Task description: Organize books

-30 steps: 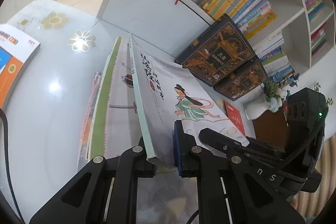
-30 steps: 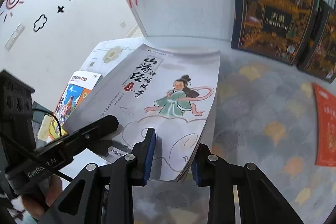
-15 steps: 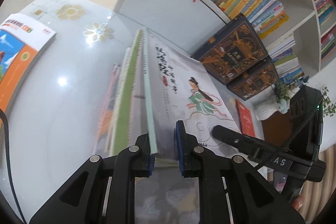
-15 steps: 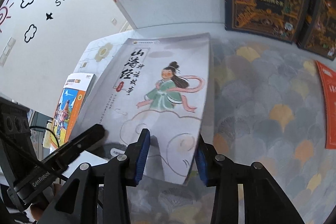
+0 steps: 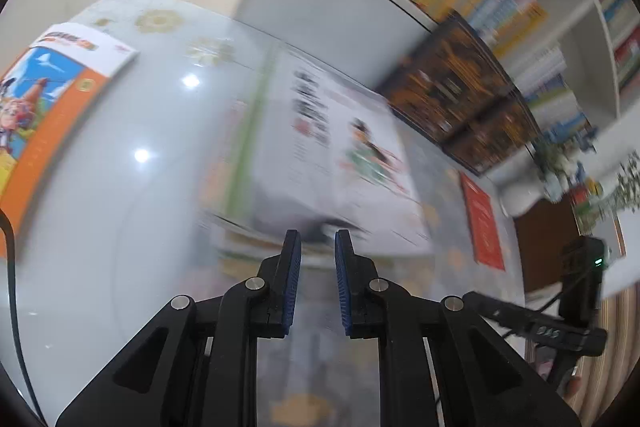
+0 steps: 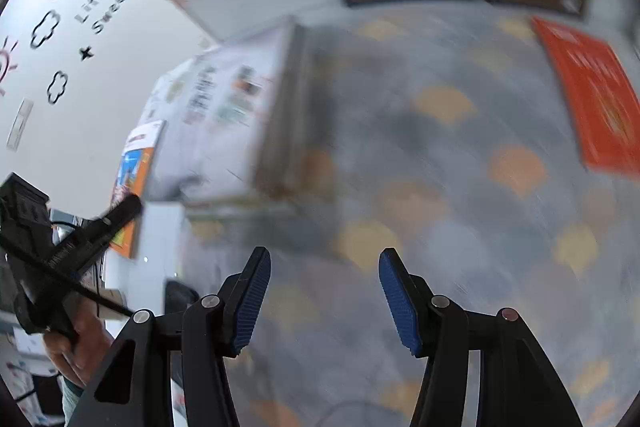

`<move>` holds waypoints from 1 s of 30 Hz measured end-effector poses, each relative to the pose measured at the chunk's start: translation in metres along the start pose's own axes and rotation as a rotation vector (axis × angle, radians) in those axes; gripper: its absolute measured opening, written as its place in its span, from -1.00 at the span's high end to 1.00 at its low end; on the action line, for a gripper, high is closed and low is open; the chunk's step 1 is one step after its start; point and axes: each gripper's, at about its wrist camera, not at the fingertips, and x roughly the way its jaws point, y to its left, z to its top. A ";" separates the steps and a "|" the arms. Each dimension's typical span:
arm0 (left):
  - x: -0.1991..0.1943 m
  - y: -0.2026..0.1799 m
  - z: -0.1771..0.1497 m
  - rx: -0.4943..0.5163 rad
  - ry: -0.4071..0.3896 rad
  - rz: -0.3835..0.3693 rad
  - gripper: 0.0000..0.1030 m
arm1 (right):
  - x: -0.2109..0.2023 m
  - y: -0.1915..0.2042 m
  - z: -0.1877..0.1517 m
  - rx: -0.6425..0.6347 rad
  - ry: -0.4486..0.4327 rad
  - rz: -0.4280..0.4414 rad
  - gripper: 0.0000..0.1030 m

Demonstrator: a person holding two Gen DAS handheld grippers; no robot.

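Both grippers clear of the illustrated book

I see my left gripper (image 5: 317,259) with jaws narrowly apart and opening, nothing between them; my right gripper (image 6: 325,283) is opening wider, also empty. The illustrated book (image 5: 340,155) lies flat on the book stack (image 5: 240,163), on the table (image 5: 120,207).

Reading room, packed bookshelves (image 5: 516,3), cartoon wall decals (image 6: 60,27)
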 end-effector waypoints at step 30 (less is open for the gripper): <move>0.221 -0.319 -0.055 0.238 0.363 -0.116 0.56 | -0.120 -0.304 0.055 0.286 -0.159 -0.063 -0.07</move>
